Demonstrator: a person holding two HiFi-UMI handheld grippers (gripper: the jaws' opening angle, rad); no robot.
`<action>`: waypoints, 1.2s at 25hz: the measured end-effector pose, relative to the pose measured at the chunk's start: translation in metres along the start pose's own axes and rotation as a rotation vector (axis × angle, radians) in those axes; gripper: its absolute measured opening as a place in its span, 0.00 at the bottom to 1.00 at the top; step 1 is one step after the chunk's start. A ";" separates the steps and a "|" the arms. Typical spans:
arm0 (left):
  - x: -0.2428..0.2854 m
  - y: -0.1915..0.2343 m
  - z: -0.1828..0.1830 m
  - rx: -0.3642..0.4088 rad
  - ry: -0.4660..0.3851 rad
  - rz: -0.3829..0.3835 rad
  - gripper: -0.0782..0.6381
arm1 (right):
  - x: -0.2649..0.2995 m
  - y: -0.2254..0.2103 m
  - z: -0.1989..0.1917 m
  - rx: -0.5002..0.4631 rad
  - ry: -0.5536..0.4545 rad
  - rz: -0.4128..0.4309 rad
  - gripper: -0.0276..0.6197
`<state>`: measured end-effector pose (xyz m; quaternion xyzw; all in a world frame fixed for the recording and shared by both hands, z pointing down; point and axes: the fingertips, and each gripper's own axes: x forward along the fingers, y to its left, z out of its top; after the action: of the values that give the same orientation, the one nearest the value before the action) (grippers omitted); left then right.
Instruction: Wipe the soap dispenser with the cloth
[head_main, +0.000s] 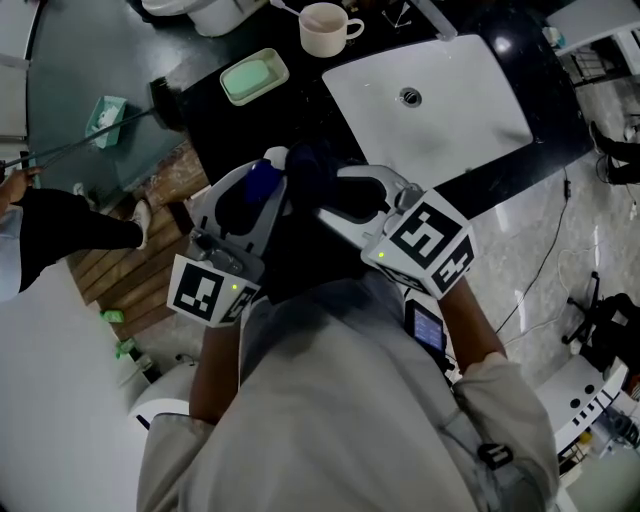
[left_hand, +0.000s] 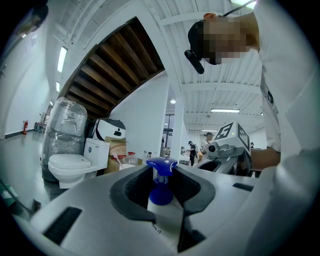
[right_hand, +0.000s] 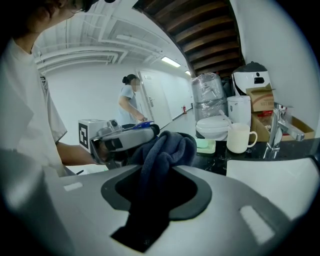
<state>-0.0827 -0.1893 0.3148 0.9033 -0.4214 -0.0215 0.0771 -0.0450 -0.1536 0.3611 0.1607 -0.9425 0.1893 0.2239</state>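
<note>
Left claw (left_hand: 161, 170) is clenched on the dispenser (left_hand: 161, 192) at centre frame. Its long axis runs up the left gripper view, blue pump uppermost. Right claw (right_hand: 160, 170) grasps the bunched cloth (right_hand: 167, 147) just beside it. Sink (head_main: 450, 90) lies upper right, apart.

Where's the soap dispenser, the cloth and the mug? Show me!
soap dispenser (left_hand: 161, 192), left gripper view, on the blue collar under its pump.
cloth (right_hand: 167, 147), right gripper view, on the bunched dark folds.
mug (head_main: 319, 44), head view, on its pale side wall.
</note>
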 end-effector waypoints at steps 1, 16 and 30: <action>0.000 0.000 0.000 0.002 0.000 0.000 0.25 | 0.000 0.000 0.001 -0.003 -0.002 0.001 0.24; 0.000 -0.002 0.000 -0.003 -0.002 -0.007 0.25 | -0.008 -0.005 0.024 -0.019 -0.067 -0.003 0.24; 0.003 -0.007 0.000 0.013 -0.009 -0.025 0.25 | -0.002 -0.023 0.031 0.038 -0.141 -0.011 0.24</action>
<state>-0.0755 -0.1867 0.3142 0.9089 -0.4107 -0.0238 0.0689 -0.0451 -0.1863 0.3410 0.1833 -0.9512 0.1939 0.1548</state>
